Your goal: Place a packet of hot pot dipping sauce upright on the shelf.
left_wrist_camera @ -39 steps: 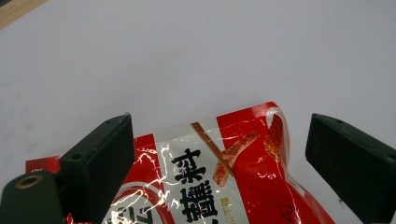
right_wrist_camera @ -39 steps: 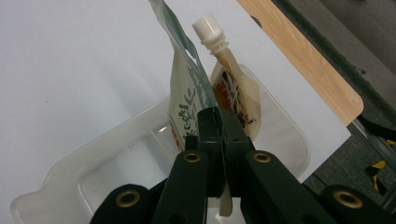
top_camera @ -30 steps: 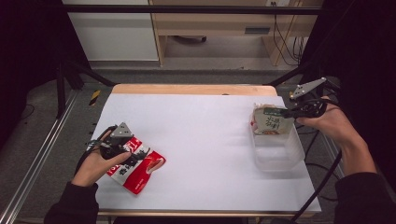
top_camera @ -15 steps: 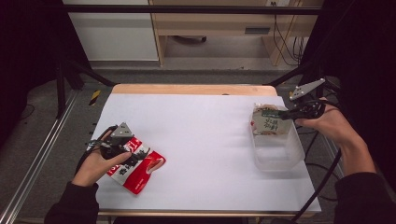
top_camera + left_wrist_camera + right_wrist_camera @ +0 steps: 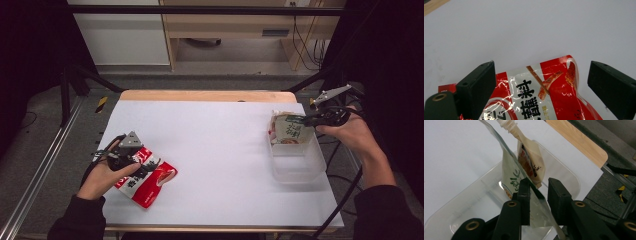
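Observation:
A red and white snack bag lies flat near the table's front left. My left gripper hovers over it, open, its jaws wide on either side of the bag without touching it. At the right, a green-lettered pouch stands tilted at the far end of a clear plastic container. My right gripper is at the pouch's upper edge. Its jaws have just been opening, and the pouch's clear edge still runs through the narrow gap of the right gripper. A beige spouted pouch leans behind it.
The white table sheet spreads between the two hands, with a wooden edge at the far side. A metal frame rail runs along the left, and cables trail off the table's right side.
The right gripper's jaws have parted from the pouch's edge; the pouch stays leaning in the container. The left hand and the red bag have not moved.

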The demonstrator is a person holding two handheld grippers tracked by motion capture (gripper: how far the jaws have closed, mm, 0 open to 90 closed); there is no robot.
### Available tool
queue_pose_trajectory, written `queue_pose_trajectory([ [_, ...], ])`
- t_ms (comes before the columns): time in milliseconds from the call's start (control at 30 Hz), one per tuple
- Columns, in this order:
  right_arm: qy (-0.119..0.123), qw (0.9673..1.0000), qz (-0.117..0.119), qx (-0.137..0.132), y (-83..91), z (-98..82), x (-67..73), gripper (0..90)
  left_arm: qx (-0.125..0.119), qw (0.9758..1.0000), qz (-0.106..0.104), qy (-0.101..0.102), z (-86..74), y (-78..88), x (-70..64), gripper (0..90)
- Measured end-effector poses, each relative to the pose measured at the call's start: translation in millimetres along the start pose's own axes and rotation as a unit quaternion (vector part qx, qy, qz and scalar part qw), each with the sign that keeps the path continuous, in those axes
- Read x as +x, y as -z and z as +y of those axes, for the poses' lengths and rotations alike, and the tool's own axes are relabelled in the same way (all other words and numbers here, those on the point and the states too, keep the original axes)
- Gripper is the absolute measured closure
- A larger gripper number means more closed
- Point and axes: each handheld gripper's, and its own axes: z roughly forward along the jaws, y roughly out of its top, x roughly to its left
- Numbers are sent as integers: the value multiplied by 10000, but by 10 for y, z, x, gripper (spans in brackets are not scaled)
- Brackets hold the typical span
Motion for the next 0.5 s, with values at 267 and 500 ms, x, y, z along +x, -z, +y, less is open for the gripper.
queue_pose_trajectory([
  [267, -37, 10000, 51, 4, -28, 18, 35, 649, -13, 10000, 12, 26, -11, 10, 14, 85],
  [500, -43, 10000, 45, -29, -24, 40, 66, 608, -22, 10000, 14, 30, -12, 18, 19, 85],
])
